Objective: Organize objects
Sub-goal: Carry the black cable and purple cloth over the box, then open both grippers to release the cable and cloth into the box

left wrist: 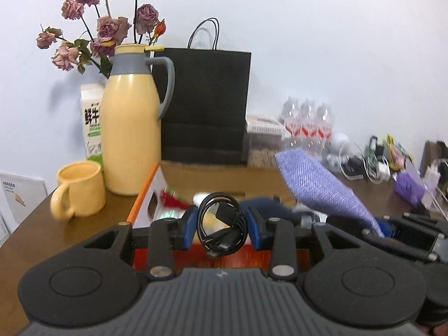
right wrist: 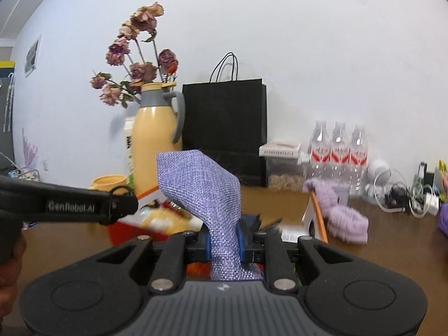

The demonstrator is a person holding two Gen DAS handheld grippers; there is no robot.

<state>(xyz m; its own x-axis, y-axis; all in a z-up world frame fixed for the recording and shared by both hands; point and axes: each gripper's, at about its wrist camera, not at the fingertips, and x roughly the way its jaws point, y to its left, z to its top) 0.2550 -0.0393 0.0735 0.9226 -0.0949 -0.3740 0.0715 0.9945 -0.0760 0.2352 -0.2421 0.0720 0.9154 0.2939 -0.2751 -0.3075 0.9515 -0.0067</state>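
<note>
A coiled black USB cable (left wrist: 221, 224) is gripped by the left gripper (left wrist: 221, 228), a purple woven fabric pouch (right wrist: 207, 196) by the right gripper (right wrist: 225, 245); placement into the open cardboard box (left wrist: 224, 177) is judged next.

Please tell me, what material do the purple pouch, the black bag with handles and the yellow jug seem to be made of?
The purple woven pouch looks like coarse fabric: an open, grainy weave shows and it bends softly. The black carrier bag with cord handles seems to be matte paper, with flat sides and sharp creases. The yellow jug with grey collar and handle has a smooth, slightly glossy shell, probably plastic or painted metal.
</note>
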